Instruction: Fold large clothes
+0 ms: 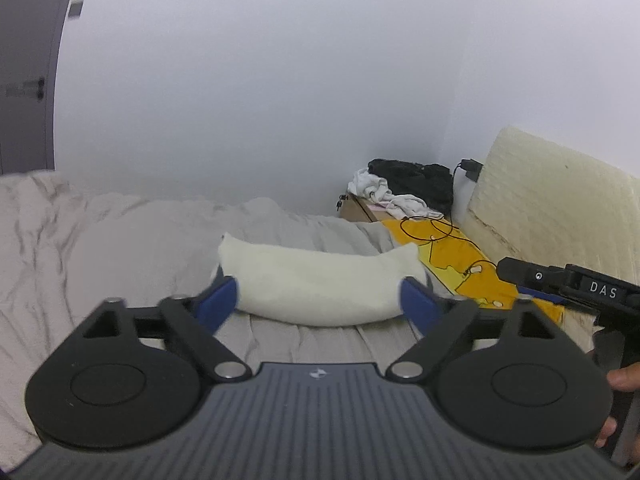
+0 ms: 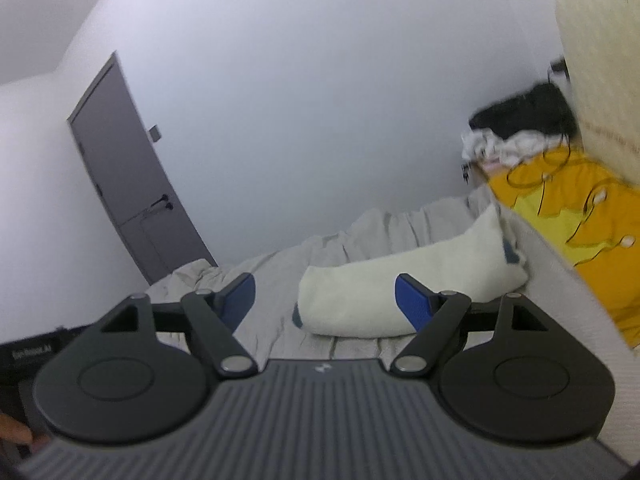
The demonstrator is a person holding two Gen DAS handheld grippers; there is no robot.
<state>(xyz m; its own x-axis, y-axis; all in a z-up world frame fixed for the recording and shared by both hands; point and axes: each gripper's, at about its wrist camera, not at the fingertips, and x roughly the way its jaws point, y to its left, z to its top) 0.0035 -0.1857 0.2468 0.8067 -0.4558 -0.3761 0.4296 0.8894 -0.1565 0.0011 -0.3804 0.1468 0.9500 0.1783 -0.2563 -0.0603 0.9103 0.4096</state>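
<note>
A cream-white folded garment (image 1: 320,282) lies as a thick bundle on the grey rumpled bed sheet (image 1: 120,240). It also shows in the right wrist view (image 2: 400,280), with a bit of blue cloth at its ends. My left gripper (image 1: 320,300) is open and empty, its blue pads level with the bundle's two ends, just in front of it. My right gripper (image 2: 326,294) is open and empty, its right pad close in front of the bundle. The right gripper's black body (image 1: 568,280) shows at the right in the left wrist view.
A yellow-orange cloth (image 1: 460,256) with black cables lies right of the bundle. A pile of black and white clothes (image 1: 404,188) sits on a box in the corner. A cream foam slab (image 1: 560,208) leans on the right wall. A grey door (image 2: 132,184) stands at far left.
</note>
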